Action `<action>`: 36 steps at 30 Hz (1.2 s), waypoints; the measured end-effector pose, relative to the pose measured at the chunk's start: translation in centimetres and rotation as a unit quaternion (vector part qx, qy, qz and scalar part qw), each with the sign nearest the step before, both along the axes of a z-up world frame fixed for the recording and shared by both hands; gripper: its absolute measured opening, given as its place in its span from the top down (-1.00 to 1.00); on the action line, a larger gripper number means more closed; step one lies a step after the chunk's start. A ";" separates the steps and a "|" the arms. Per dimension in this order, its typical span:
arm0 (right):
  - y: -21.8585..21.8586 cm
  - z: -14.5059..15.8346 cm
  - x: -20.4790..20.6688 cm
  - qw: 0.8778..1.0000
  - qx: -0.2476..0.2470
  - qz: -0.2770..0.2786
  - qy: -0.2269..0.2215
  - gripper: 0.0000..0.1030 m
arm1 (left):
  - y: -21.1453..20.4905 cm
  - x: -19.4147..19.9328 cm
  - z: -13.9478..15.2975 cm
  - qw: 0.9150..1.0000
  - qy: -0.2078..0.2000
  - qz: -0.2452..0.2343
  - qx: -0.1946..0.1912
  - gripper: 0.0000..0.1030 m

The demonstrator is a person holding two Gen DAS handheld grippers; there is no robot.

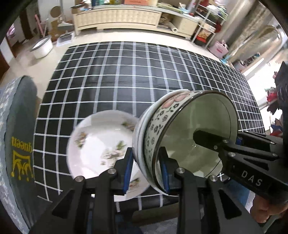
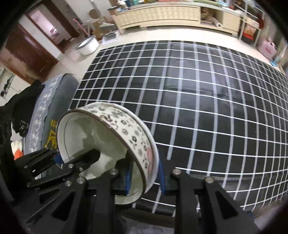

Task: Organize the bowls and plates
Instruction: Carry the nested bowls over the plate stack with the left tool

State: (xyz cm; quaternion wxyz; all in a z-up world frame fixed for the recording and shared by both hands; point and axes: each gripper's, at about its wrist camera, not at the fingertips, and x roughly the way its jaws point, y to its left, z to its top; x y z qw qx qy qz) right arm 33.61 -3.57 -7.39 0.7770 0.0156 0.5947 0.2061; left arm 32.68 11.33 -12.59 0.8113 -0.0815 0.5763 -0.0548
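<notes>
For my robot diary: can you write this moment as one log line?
left gripper: shut on patterned bowl rim | right gripper: shut on opposite rim | bowl: lifted, tilted | white plate: on checked tablecloth

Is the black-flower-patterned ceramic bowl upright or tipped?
Tipped: the black-flower-patterned ceramic bowl hangs on edge, opening sideways, rim clamped by left gripper and right gripper.

Pale tiled floor (image 2: 162, 34), cream cabinet (image 1: 118, 17), perhaps a wooden door (image 2: 30, 52) at left.

The bowl (image 1: 180, 129) hangs tilted above the surface (image 1: 126, 75), the left tool (image 1: 146, 172) and right tool (image 2: 144, 178) on opposite rims; a plate (image 1: 97, 144) lies left of it.
</notes>
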 end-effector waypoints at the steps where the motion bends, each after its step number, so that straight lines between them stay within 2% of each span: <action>1: 0.7 -0.1 0.0 1.000 0.000 0.005 0.002 0.46 | 0.6 -0.2 -0.1 1.000 0.002 0.005 0.001 0.49; 12: 6.5 -2.9 -0.2 0.998 -0.014 0.050 0.032 0.46 | 5.3 -2.5 -2.7 0.998 0.035 0.053 -0.007 0.49; 29: 7.5 -5.7 0.3 0.996 -0.025 0.044 0.076 0.47 | 6.8 -1.7 -5.8 0.995 0.066 0.066 -0.037 0.50; 36: 8.4 -5.8 0.4 0.996 -0.033 0.054 0.065 0.48 | 7.5 -1.5 -6.0 0.994 0.066 0.071 -0.045 0.49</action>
